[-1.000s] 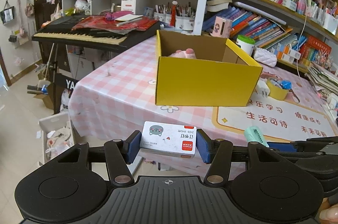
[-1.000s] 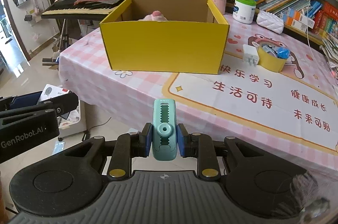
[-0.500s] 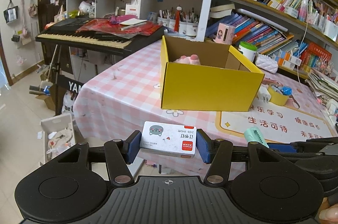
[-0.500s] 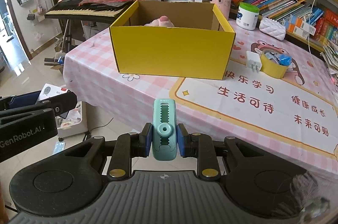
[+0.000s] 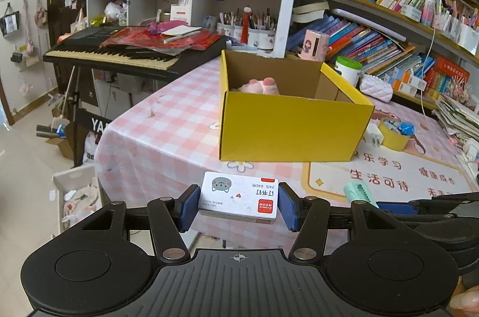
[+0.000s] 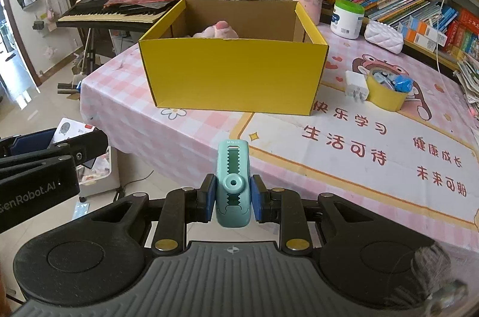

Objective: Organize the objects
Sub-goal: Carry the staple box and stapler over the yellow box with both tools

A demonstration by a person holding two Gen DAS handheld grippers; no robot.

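My left gripper (image 5: pixel 238 207) is shut on a white staple box (image 5: pixel 238 197) with a grey cat face and a red label, held off the table's near edge. My right gripper (image 6: pixel 233 201) is shut on a teal sliding eraser (image 6: pixel 233 182); the eraser's tip also shows in the left wrist view (image 5: pixel 357 192). An open yellow cardboard box (image 5: pixel 287 128) (image 6: pixel 233 77) stands on the pink checked table ahead, with a pink plush toy (image 5: pixel 260 85) (image 6: pixel 217 31) inside. The left gripper's staple box also shows at the left of the right wrist view (image 6: pixel 67 130).
On the table right of the box are a small yellow cup of items (image 6: pixel 386 94), a white charger (image 6: pixel 354 88), a white jar with green lid (image 6: pixel 347 19) and a white pouch (image 6: pixel 383 40). Bookshelves (image 5: pixel 389 17) stand behind. A keyboard (image 5: pixel 119 53) stands to the left.
Both grippers have risen and tilted a little, so the yellow box's inside shows more. Both held objects stay gripped.
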